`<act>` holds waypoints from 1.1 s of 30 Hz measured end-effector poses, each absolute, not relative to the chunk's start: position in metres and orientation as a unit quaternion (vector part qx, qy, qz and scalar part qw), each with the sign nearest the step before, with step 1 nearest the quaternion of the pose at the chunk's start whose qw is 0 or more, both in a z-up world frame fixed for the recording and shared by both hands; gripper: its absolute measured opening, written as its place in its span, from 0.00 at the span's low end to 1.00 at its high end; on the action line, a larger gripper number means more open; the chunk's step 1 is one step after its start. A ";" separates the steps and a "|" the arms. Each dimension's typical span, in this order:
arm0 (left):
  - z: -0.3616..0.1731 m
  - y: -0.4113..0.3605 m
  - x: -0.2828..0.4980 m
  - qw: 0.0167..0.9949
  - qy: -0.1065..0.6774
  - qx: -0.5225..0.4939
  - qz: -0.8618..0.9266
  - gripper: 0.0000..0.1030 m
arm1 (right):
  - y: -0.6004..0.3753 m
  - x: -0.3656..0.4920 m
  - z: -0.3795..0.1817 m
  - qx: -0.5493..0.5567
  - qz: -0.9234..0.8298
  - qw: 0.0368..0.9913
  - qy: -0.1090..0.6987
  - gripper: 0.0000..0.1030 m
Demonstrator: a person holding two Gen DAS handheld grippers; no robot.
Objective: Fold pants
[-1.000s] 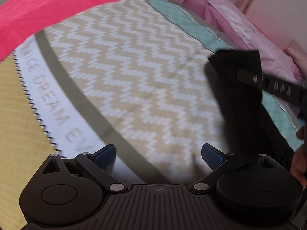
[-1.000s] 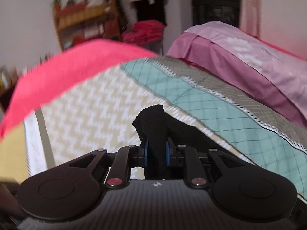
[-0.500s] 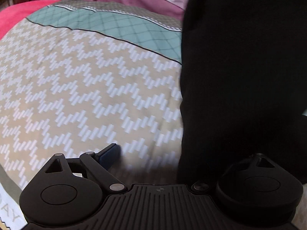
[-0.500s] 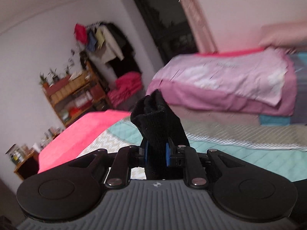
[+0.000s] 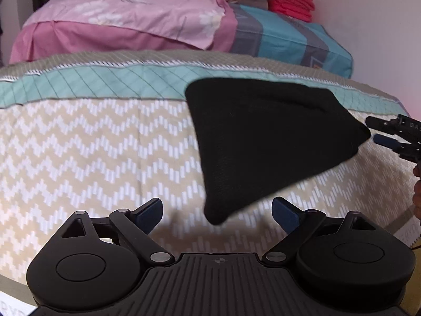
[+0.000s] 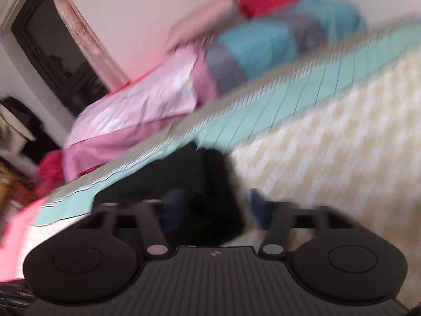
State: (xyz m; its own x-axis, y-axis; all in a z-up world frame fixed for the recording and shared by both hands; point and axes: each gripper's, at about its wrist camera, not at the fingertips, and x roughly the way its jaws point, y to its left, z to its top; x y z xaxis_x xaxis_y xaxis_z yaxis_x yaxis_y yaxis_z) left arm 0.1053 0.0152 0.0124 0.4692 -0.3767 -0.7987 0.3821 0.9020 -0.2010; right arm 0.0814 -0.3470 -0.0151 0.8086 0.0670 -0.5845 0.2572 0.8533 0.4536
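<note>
The black pants [image 5: 263, 137] lie as a folded triangular bundle on the zigzag bedspread [image 5: 92, 158], their near tip just ahead of my left gripper [image 5: 217, 212], which is open and empty. My right gripper [image 5: 372, 131] appears at the right edge of the left wrist view, its jaws apart at the bundle's right corner. In the blurred right wrist view the right gripper [image 6: 214, 205] is open, with the black pants [image 6: 200, 184] between and ahead of its fingers, not clamped.
Pink pillows [image 5: 126, 23] and a teal-and-grey pillow [image 5: 289, 39] lie at the head of the bed, with folded red cloth [image 5: 292, 0] on top. A wall stands behind. A dark doorway [image 6: 52, 50] shows in the right wrist view.
The right gripper has opened and let go of the black pants, which now rest on the bed. The left gripper has swung to face the head of the bed, still open.
</note>
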 end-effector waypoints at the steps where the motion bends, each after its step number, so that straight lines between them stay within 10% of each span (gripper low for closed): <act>1: 0.015 0.017 0.113 0.860 0.463 -0.005 -0.216 1.00 | -0.346 0.089 -0.014 0.260 -0.040 0.915 0.306 0.74; 12: -0.056 0.000 0.224 0.769 0.551 -0.201 -0.255 1.00 | -0.354 0.154 -0.058 0.320 0.028 0.850 0.417 0.89; 16: -0.060 -0.009 0.227 0.766 0.549 -0.221 -0.252 1.00 | -0.352 0.154 -0.059 0.315 0.044 0.850 0.420 0.79; 20: -0.050 -0.033 0.227 0.759 0.560 -0.203 -0.262 1.00 | -0.345 0.151 -0.053 0.303 0.065 0.859 0.408 0.43; 33: 0.077 -0.032 0.115 0.782 0.481 -0.144 -0.370 1.00 | -0.313 0.023 0.062 0.346 0.093 0.875 0.327 0.42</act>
State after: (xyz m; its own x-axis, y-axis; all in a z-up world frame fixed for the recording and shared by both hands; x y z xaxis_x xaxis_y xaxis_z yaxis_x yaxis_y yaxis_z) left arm 0.1153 -0.0317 0.0771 0.2638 -0.7160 -0.6464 0.4397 0.6857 -0.5801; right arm 0.0225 -0.3129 0.0617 0.7691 0.3888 -0.5072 0.0632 0.7435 0.6657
